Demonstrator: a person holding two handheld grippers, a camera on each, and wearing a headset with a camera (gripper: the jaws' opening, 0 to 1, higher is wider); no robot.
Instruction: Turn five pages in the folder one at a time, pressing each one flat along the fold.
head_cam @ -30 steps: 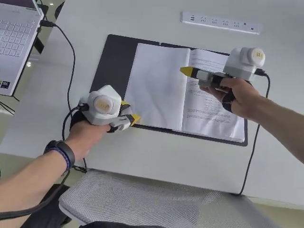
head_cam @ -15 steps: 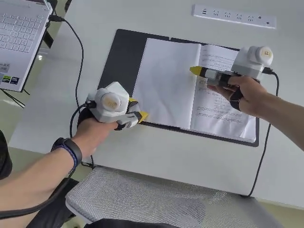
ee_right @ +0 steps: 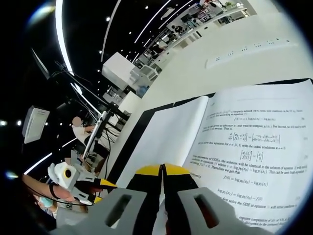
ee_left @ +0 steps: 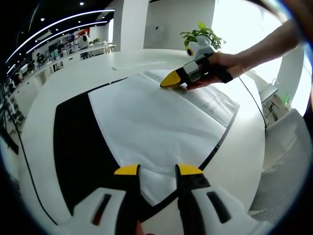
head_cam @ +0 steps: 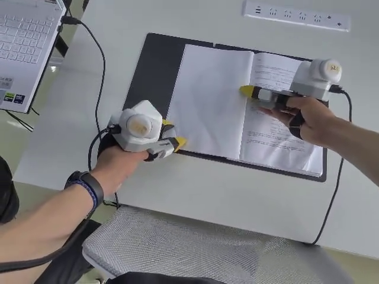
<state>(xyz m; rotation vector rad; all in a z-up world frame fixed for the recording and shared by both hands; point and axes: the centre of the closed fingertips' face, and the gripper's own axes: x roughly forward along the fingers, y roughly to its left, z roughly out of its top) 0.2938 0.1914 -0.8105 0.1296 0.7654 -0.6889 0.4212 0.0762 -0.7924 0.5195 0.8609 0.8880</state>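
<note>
Head view: the folder [head_cam: 153, 66] lies open at centre frame on the white surface [head_cam: 195, 189]. Its black cover shows as a broad band on the left and as a thin border along the lower edge. A blank white page [head_cam: 210, 100] covers the left half. A page of printed text and formulae [head_cam: 278, 139] covers the right half. Both pages look flat, and they meet at a fold that runs slightly oblique from top to bottom.

The right claw [head_cam: 246, 91] has its yellow tips pressed together, with nothing seen between them. It points at the upper part of the fold. The left claw [head_cam: 174, 134], tips apart, sits just beside the lower left corner of the blank page.

A laptop [head_cam: 23, 41] occupies the upper left of the frame and a power strip [head_cam: 296, 16] the upper right.
</note>
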